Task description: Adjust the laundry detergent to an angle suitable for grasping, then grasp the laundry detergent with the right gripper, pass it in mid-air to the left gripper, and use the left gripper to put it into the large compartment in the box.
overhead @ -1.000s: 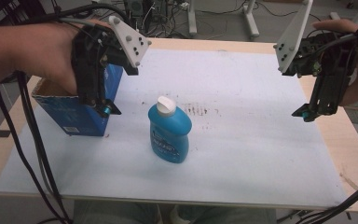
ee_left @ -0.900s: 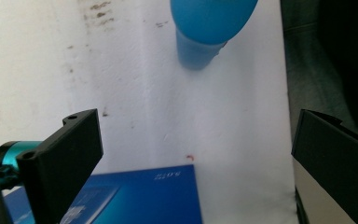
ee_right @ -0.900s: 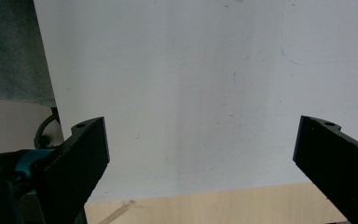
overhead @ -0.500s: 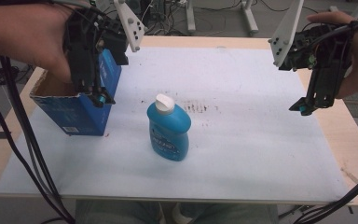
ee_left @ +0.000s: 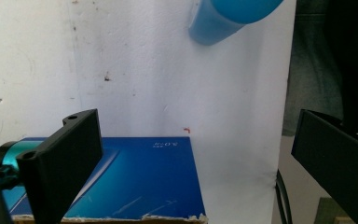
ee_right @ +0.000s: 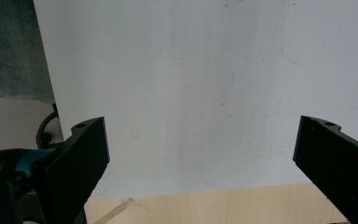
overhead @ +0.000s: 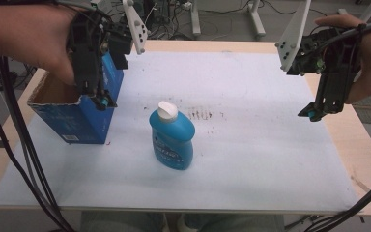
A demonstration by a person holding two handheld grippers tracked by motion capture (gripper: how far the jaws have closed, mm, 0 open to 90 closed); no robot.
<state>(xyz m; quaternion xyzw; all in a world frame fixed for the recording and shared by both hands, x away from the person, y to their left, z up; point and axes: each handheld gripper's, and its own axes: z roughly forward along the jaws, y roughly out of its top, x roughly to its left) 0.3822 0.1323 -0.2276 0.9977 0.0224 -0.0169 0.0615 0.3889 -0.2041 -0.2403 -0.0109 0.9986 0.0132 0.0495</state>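
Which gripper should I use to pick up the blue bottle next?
Left, probably. The left gripper hangs open at the blue box, with the blue bottle close beside it. The right gripper, also open, hovers over the far edge of the white mat, farther from the bottle.

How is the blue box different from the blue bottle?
The blue box is square-cornered and open at the top, showing a brown inside; the blue bottle is rounded and shut with a white cap. The box stands near the left edge of the white sheet, under the left gripper; the bottle stands alone in the middle. The box looks wider than the bottle. Both are blue and upright.
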